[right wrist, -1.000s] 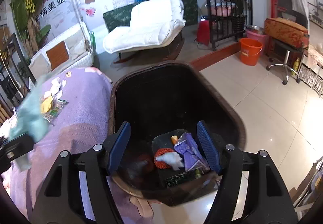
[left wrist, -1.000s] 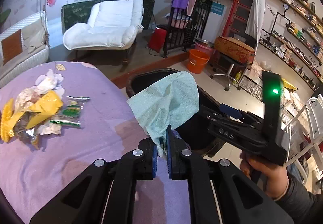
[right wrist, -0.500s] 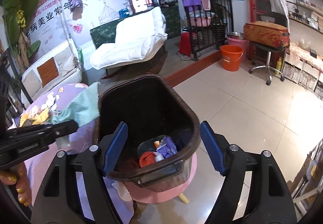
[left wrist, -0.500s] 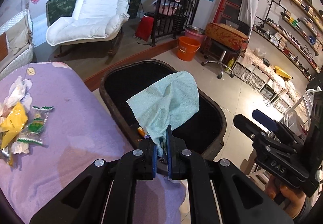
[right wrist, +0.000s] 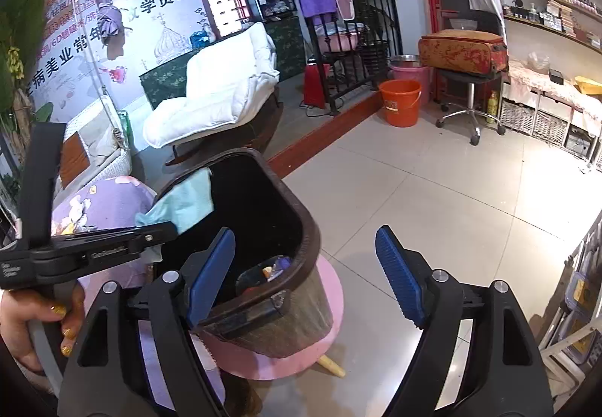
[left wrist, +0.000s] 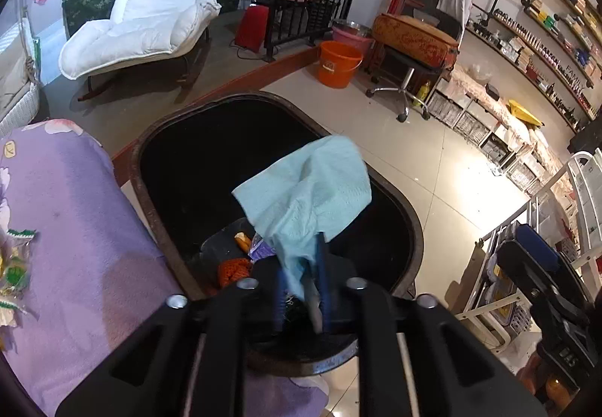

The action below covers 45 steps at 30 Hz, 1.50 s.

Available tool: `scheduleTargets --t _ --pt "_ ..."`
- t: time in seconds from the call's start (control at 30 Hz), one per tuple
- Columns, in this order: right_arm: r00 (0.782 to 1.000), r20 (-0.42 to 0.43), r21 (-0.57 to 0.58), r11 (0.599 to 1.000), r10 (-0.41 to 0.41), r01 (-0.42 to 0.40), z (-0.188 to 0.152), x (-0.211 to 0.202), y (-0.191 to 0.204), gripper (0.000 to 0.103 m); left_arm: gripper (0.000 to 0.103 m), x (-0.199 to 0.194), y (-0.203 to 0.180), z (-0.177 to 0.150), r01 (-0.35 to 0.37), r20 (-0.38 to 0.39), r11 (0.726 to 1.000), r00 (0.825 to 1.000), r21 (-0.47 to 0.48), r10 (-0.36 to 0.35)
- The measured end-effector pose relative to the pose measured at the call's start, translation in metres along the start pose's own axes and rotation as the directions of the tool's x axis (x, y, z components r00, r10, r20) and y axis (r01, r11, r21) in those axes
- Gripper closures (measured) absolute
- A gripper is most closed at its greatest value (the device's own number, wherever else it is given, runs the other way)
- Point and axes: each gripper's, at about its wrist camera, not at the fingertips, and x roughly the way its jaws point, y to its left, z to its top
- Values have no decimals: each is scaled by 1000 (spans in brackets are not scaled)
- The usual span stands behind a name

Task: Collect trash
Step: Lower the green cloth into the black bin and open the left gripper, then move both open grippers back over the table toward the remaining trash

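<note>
My left gripper (left wrist: pixel 301 289) is shut on a light blue paper towel (left wrist: pixel 308 191) and holds it over the open mouth of a dark brown trash bin (left wrist: pixel 150 199). The bin holds an orange net, a purple wrapper and other scraps (left wrist: pixel 240 255). In the right wrist view the bin (right wrist: pixel 301 229) stands on a pink stool (right wrist: pixel 331 289), and the towel (right wrist: pixel 184 202) hangs at its near-left rim. My right gripper (right wrist: pixel 304 274) is open and empty, just right of the bin. Candy wrappers (left wrist: pixel 15 266) lie on the purple tablecloth (left wrist: pixel 75 229).
A white lounge chair (left wrist: pixel 150 11) stands behind the bin. An orange bucket (left wrist: pixel 338 63), a swivel stool with a suitcase (left wrist: pixel 414 41) and shelving (left wrist: pixel 526 3) are on the tiled floor to the right. The table edge touches the bin's left side.
My left gripper carried the towel from above the table to over the bin's mouth. My right gripper pulled back and to the right of the bin, still open.
</note>
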Motion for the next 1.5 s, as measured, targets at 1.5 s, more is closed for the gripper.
scheduleTargets --t 1.5 --pt "910 -212 -232 886 356 -400 -23 11 183 18 47 -163 158 -105 -404 124 897 895 -179 428"
